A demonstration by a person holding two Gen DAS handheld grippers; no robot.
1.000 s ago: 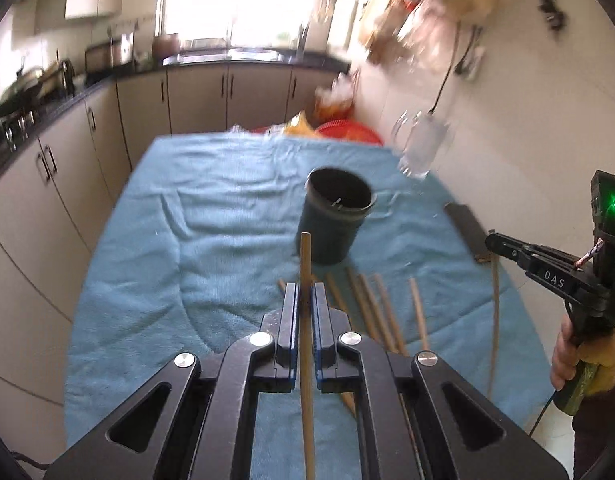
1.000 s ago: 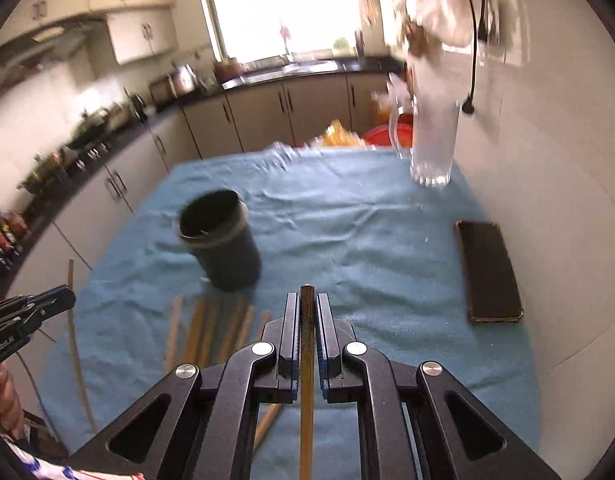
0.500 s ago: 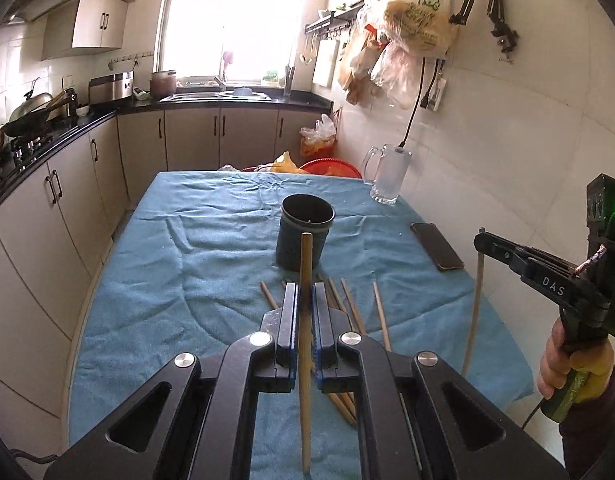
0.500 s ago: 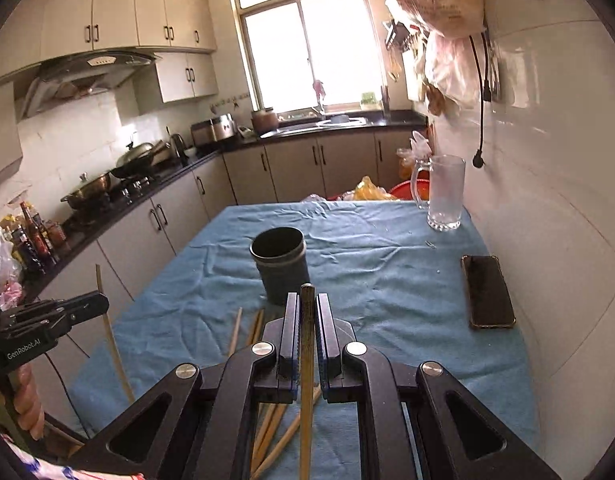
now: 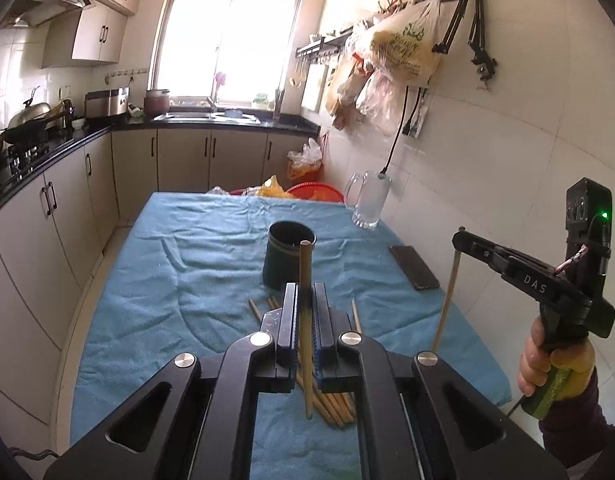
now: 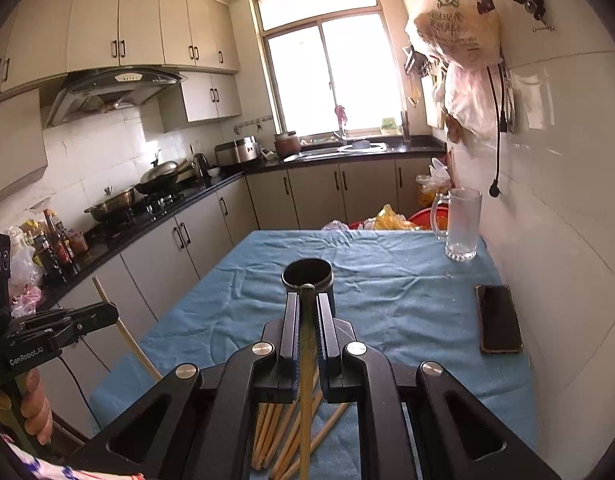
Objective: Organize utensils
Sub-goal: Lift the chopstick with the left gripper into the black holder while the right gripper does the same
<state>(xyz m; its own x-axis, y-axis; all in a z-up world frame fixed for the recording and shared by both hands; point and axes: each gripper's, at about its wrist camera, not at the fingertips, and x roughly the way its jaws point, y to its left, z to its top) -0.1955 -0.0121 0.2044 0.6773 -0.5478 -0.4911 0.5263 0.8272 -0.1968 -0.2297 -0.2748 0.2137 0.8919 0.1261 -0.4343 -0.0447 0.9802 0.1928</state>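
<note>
A dark round holder cup (image 5: 288, 258) stands upright mid-table on the blue cloth; it also shows in the right wrist view (image 6: 307, 280). Several wooden chopsticks (image 5: 331, 404) lie loose on the cloth in front of it, also under my right gripper (image 6: 275, 436). My left gripper (image 5: 305, 300) is shut on one chopstick (image 5: 305, 320), held upright above the pile. My right gripper (image 6: 307, 312) is shut on another chopstick (image 6: 306, 380), also upright. Each gripper shows in the other's view, left one (image 6: 95, 314) and right one (image 5: 461, 238), raised well above the table.
A black phone (image 6: 499, 318) lies on the cloth near the right wall. A glass mug (image 6: 461, 224) stands at the far right corner. A red basin and bags (image 5: 307, 192) sit beyond the far edge. Cabinets and a counter run along the left.
Both grippers have lifted and pulled back from the table with their chopsticks; the cup and the pile now look farther away and lower in both views.
</note>
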